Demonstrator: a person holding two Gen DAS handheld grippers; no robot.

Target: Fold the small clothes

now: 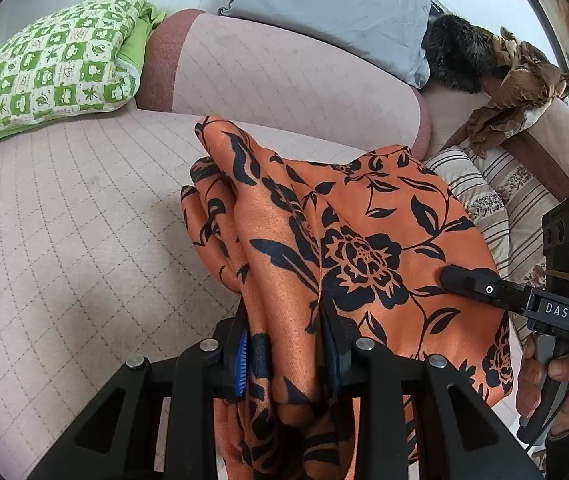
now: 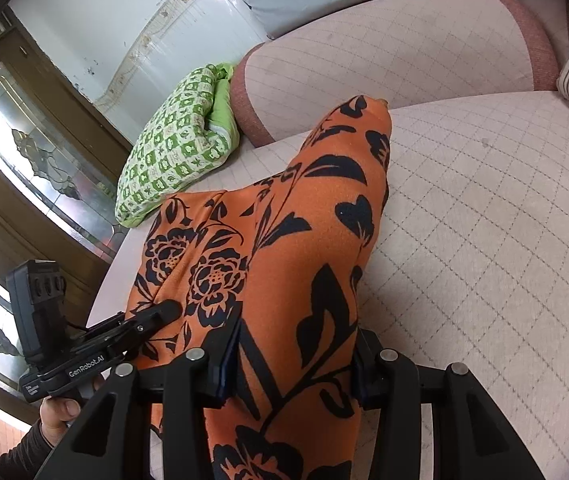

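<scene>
One orange garment (image 1: 364, 240) – black floral print, bunched.

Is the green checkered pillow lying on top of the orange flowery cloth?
No, the green checkered pillow lies on the pink sofa behind the orange flowery cloth, not on it.

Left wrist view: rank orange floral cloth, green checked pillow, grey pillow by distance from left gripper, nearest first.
1. Orange floral cloth: clamped in the left gripper.
2. Green checked pillow: far left, on the sofa.
3. Grey pillow: top, behind the backrest.
</scene>
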